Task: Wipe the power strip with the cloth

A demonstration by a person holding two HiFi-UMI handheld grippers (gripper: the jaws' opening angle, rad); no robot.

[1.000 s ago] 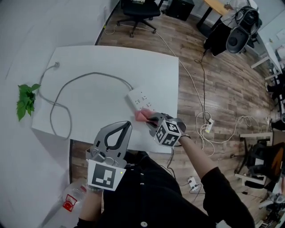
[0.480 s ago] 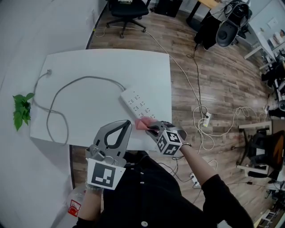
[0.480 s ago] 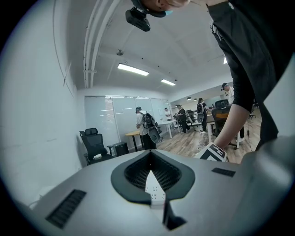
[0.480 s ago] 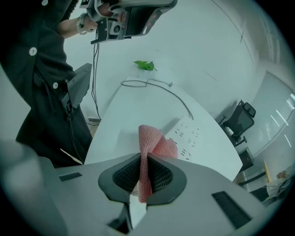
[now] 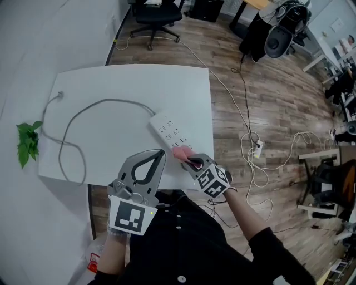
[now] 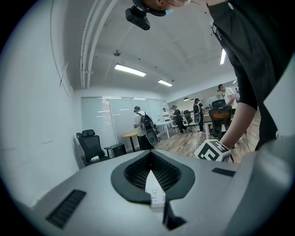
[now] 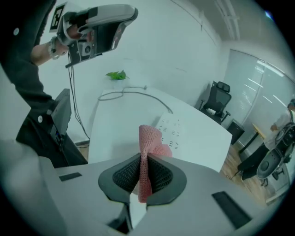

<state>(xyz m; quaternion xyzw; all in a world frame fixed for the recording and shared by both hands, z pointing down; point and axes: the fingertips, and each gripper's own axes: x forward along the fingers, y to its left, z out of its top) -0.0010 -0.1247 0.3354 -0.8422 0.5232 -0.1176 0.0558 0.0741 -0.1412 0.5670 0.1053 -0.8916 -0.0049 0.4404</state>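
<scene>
A white power strip (image 5: 171, 131) lies on the white table (image 5: 122, 83) near its right front corner, and its grey cable (image 5: 83, 111) loops away to the left. My right gripper (image 5: 189, 159) is shut on a pink cloth (image 5: 181, 151), which rests at the strip's near end. In the right gripper view the cloth (image 7: 148, 146) stands pinched between the pads of the right gripper (image 7: 144, 161), with the power strip (image 7: 171, 131) just beyond. My left gripper (image 5: 160, 155) hangs shut and holds nothing, close to the body in front of the table edge. Through the left gripper (image 6: 150, 157) a bit of the strip shows.
A green plant (image 5: 26, 142) hangs at the table's left edge. A black office chair (image 5: 154, 12) stands beyond the table. Loose cables and a small socket block (image 5: 257, 149) lie on the wooden floor to the right. A plastic bottle (image 5: 94, 260) sits low on the left.
The right gripper and cloth have stayed at the strip's near end, shifting only slightly. The left gripper has kept its place. The head camera has tilted a little.
</scene>
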